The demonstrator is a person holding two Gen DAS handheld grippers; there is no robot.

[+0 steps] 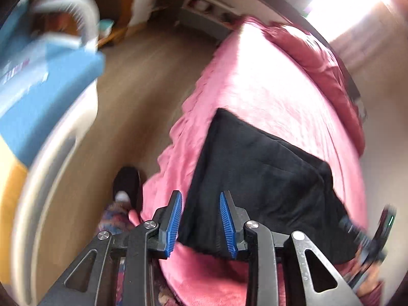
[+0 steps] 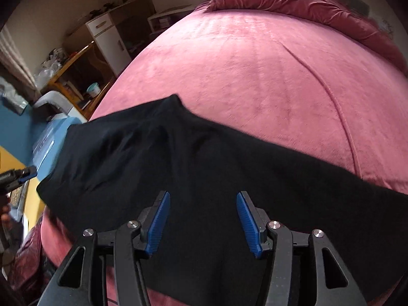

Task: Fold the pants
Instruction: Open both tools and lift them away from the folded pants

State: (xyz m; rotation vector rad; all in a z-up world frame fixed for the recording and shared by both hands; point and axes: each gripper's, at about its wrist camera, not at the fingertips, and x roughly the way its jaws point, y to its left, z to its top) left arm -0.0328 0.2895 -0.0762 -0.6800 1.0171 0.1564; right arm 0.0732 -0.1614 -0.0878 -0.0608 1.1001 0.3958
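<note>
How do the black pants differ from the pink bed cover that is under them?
The black pants are dark and plain; the pink bed cover is bright and fuzzy. The pants take up only a strip near the bed's edge; the cover spans the whole bed. The pants show soft wrinkles; the cover lies mostly smooth. Both are fabric, lying flat.

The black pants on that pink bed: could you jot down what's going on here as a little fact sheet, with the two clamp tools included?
garment: black pants, lying in a folded stack, some creases
surface: pink bed cover, pants near its front edge
left gripper: jaws apart, nothing between the pads, above the pants' near edge
right gripper: jaws apart, empty, above the pants
held by either tool: nothing
beyond the pants: rumpled pink bedding at the far end
</note>
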